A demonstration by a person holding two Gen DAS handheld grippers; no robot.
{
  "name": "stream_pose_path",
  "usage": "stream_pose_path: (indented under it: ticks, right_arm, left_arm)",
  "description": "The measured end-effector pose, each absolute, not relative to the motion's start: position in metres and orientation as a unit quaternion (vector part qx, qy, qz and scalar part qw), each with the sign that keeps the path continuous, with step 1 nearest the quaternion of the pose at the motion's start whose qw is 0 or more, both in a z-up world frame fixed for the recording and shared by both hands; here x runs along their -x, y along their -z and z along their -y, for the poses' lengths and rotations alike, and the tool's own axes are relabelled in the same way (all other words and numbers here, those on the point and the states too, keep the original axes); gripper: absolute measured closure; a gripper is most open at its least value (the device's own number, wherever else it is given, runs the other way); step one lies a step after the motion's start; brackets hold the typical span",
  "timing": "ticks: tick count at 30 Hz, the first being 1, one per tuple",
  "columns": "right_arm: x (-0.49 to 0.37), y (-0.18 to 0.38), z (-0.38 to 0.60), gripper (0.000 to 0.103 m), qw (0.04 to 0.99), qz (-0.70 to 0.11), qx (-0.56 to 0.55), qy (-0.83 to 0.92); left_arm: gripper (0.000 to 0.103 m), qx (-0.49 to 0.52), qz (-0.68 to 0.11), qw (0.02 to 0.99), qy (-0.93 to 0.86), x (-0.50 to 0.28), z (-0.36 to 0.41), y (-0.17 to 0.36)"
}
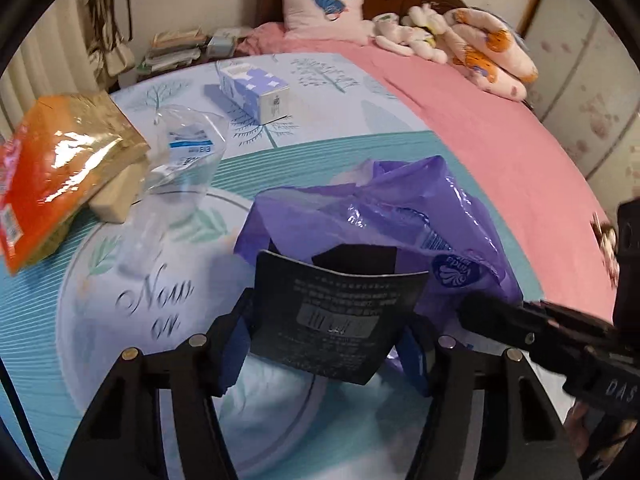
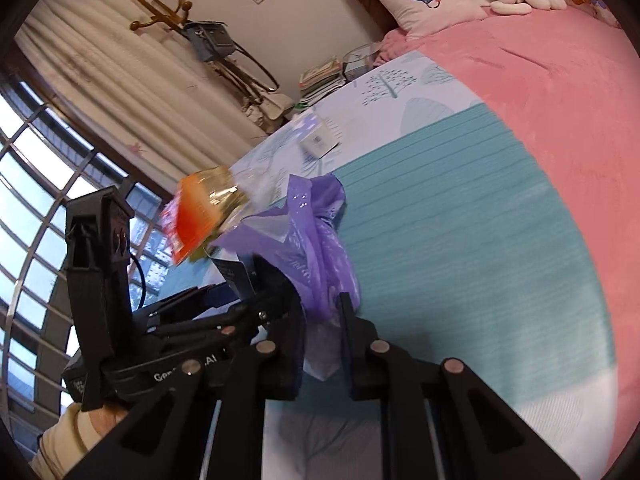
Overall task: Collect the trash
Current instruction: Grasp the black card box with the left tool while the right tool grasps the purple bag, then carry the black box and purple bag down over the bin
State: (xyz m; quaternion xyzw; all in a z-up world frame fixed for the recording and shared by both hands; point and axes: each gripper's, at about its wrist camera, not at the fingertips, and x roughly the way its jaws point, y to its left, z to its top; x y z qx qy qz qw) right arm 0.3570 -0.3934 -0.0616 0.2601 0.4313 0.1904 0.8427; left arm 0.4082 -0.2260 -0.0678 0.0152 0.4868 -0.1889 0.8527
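Left wrist view. Left gripper (image 1: 332,344): fingers (image 1: 232,356) clamped on a black card packet (image 1: 336,320), barcode side facing the camera, held at the mouth of a purple plastic bag (image 1: 384,216). Bag slumped on the bed cover (image 1: 312,156), crumpled, printed wrapper visible through its film. Right gripper (image 1: 496,316): enters from the right edge, dark tip touching the bag's near right edge; finger state not discernible here. Orange and gold foil packet (image 1: 56,172) at far left, lying partly on a beige block (image 1: 116,196). Clear plastic wrapper (image 1: 184,148) with blue label just beside the packet. White and lilac carton (image 1: 256,92) farther back on the cover, well apart from the bag. Pink blanket (image 1: 500,140) across the right side of the bed; pillow (image 1: 324,0) and plush toys (image 1: 412,32) at the headboard.

Right wrist view. Right gripper (image 2: 320,344): fingers (image 2: 288,344) pinching a fold of the purple plastic bag (image 2: 320,236), a tail of film hanging between them. Left gripper (image 2: 240,300) at left, its tip at the bag's opening with the black card packet (image 2: 234,274) between its fingers. Orange and gold foil packet (image 2: 200,212) blurred, just behind the bag. White and lilac carton (image 2: 316,136) beyond. Coat rack (image 2: 160,12) with a blue bag (image 2: 210,40), curtain (image 2: 100,80) and window (image 2: 36,200) at left.
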Motion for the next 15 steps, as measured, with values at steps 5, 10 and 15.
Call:
stream_pose_path:
  ticks: [5, 10, 15]
  right_arm:
    - [-0.316, 0.055, 0.384, 0.089, 0.843, -0.427, -0.261, -0.197]
    - [-0.26, 0.047, 0.371, 0.09, 0.847, -0.42, -0.26, -0.197]
    - [-0.196, 0.036, 0.355, 0.09, 0.853, -0.407, -0.25, -0.208]
  left_arm:
    - [0.045, -0.044, -0.47, 0.86, 0.197, -0.351, 0.209, 0.051]
    - [0.045, -0.042, -0.47, 0.855, 0.215, -0.282, 0.18, 0.036]
    - [0.045, -0.037, -0.471, 0.85, 0.232, -0.202, 0.145, 0.021]
